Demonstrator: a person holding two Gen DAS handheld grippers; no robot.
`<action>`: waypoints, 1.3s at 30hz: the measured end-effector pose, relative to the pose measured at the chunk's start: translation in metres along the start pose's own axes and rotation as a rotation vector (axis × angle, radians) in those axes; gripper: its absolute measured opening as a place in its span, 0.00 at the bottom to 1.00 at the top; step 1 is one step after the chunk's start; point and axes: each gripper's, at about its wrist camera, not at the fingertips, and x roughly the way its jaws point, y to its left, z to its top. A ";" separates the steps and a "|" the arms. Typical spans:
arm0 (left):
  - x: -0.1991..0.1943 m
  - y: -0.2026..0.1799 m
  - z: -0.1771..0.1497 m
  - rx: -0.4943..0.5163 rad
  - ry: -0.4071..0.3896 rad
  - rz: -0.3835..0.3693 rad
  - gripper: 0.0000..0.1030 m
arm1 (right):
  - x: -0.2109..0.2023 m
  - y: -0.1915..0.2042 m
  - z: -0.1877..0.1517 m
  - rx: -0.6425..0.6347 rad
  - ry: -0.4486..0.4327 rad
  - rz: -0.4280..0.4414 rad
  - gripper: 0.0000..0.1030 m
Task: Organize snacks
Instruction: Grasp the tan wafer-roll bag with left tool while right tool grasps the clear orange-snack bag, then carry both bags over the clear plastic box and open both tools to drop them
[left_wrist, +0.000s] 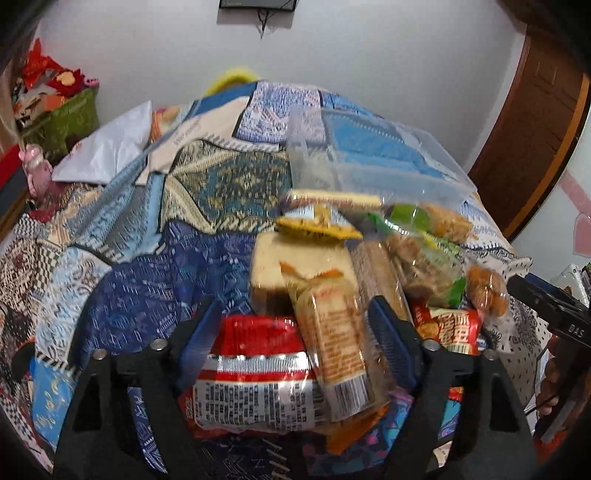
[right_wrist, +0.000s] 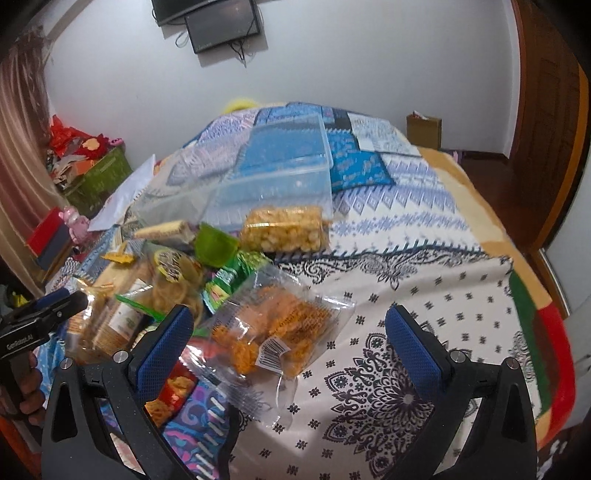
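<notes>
Red packet: a red-and-silver snack packet is seen lying on the bed's patterned bedspread, at the near end of the snack heap and between the fingers of the left claw.
Clear pack beside it: a transparent biscuit pack is laid partly over the red packet's right edge, and is also inside the left claw's span.
Left claw: parted about halfway; no pad is seen pressing on either wrapper, so nothing is judged to be gripped yet.
Right claw: the right claw is held wide open over a clear bag of orange crisps; nothing is held.
Container: a clear plastic box is set at the far side of the heap, seemingly empty, with a pack of puffed snacks just in front of it.
Step in hand: a first pick from the heap is judged to be under way.
Advice: one wrapper alone should be taken; the overlapping biscuit pack should be cleared or chosen first.
Risk: soft film can slip or crush, so a gentle, centred closing is called for.
</notes>
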 end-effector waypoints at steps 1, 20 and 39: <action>0.001 0.000 -0.001 -0.004 0.005 -0.007 0.74 | 0.002 0.001 0.000 -0.004 0.006 -0.001 0.97; 0.006 -0.021 -0.010 0.081 0.027 -0.024 0.35 | 0.026 -0.011 -0.003 0.074 0.084 0.065 0.63; -0.045 -0.029 0.035 0.101 -0.169 -0.016 0.30 | -0.019 -0.007 0.028 0.000 -0.081 -0.020 0.54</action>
